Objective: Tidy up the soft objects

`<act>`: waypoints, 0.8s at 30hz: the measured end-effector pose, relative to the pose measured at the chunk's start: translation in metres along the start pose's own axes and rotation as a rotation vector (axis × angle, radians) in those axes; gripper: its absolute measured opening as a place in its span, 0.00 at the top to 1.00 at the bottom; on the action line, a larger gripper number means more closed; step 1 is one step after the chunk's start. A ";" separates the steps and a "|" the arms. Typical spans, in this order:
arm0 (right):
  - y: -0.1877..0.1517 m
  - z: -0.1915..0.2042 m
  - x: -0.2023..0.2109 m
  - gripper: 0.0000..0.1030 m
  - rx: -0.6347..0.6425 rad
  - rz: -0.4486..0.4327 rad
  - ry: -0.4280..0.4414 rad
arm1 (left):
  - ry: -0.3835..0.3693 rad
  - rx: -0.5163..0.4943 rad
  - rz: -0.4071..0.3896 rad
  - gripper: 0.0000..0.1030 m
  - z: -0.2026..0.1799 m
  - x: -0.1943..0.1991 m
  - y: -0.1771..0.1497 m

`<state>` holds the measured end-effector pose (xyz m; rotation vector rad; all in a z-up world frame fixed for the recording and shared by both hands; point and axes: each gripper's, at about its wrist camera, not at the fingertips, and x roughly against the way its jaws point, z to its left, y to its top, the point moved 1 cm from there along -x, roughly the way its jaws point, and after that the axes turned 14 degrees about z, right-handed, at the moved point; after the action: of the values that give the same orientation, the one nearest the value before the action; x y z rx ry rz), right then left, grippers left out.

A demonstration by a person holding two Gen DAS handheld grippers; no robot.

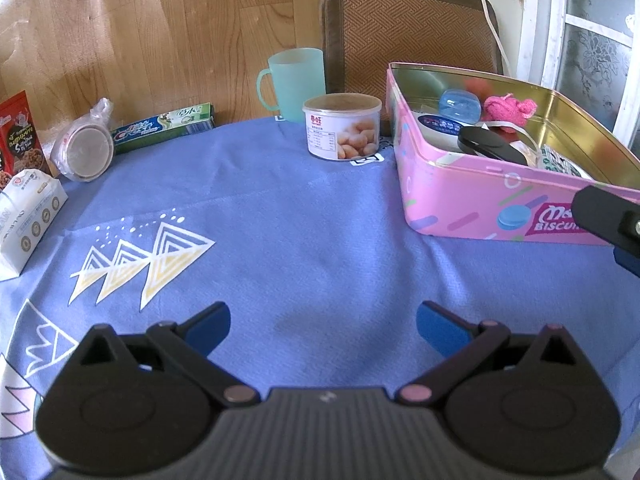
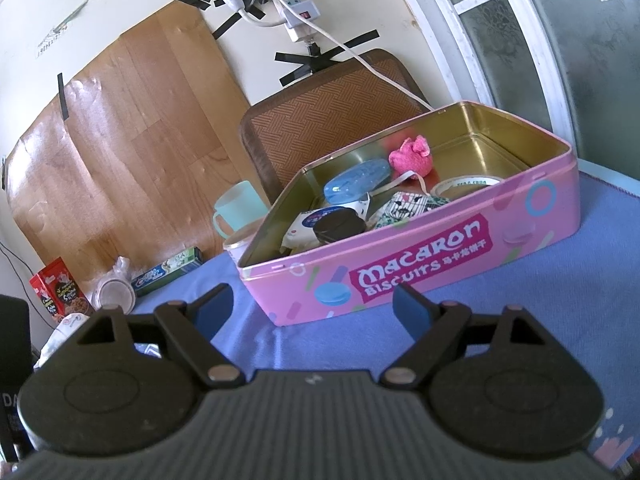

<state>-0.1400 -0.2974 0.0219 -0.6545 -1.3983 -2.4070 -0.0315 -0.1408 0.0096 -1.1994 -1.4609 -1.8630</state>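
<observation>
A: Item: pink plush [image 2: 410, 155]. Location?
B: Inside the tin [image 2: 440, 252], far half, beside the blue case [image 2: 356, 187].
A: Handling?
B: Likely light, soft, compressible; pinch the bulging middle, not the loose ear.
A: Tongs?
B: Left gripper [image 1: 323, 330] spread wide, empty, over the cloth [image 1: 280, 216]. Right gripper [image 2: 312, 308] wide, empty, before the tin's front wall.
</observation>
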 end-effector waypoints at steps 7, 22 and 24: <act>-0.001 0.000 0.000 0.14 0.002 -0.005 0.000 | 0.000 0.001 0.000 0.00 0.000 0.000 -0.001; 0.001 0.004 -0.001 0.14 0.018 0.002 0.001 | -0.009 0.004 0.006 0.00 0.001 0.000 0.000; 0.001 0.004 -0.002 0.14 0.018 0.004 0.000 | -0.009 0.005 0.006 0.00 0.002 -0.001 0.000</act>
<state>-0.1371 -0.2942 0.0235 -0.6526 -1.4154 -2.3887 -0.0310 -0.1392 0.0091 -1.2102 -1.4636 -1.8516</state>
